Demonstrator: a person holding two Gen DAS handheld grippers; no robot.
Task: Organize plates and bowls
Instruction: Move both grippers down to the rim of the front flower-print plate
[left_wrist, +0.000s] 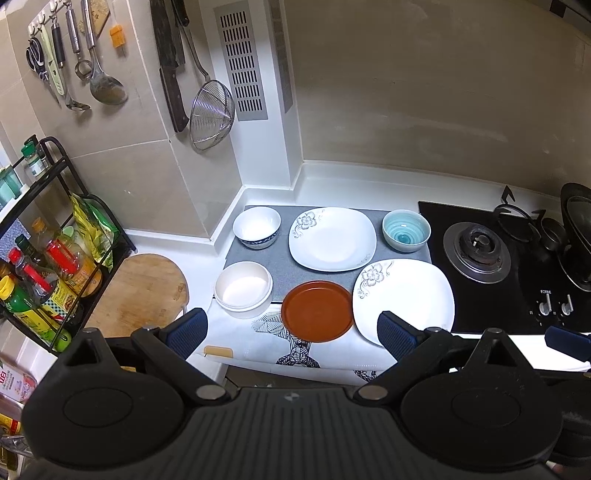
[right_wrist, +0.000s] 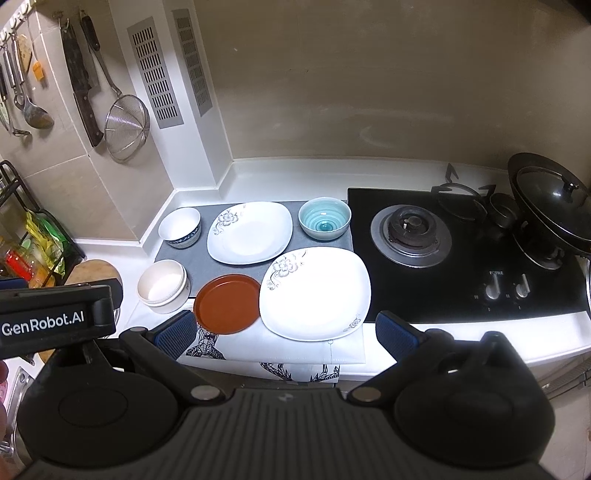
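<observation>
Six pieces: three plates and three bowls are laid singly on the worktop (left_wrist: 369, 184), none stacked yet.
Plates: one floral square plate (left_wrist: 332, 239) is set on the grey mat (left_wrist: 255, 260); a second floral square plate (left_wrist: 403, 298) lies at the front, just beside the brown round plate (left_wrist: 317, 311).
Bowls: a blue-rimmed white bowl (left_wrist: 257, 226) and a teal bowl (left_wrist: 406, 230) flank the rear plate; a cream bowl (left_wrist: 243, 288) sits front left.
Step judged: nothing is held, so a first pick appears to be pending.
Doing it well: like should be stacked on like; plate rims should be pinched squarely and lifted level, clear of the hob (right_wrist: 461, 254).
Left tongs (left_wrist: 291, 332): spread wide, empty, held above the front edge, aimed down at the brown plate.
Right tongs (right_wrist: 286, 330): spread wide, empty, poised over the nearer floral plate.
</observation>
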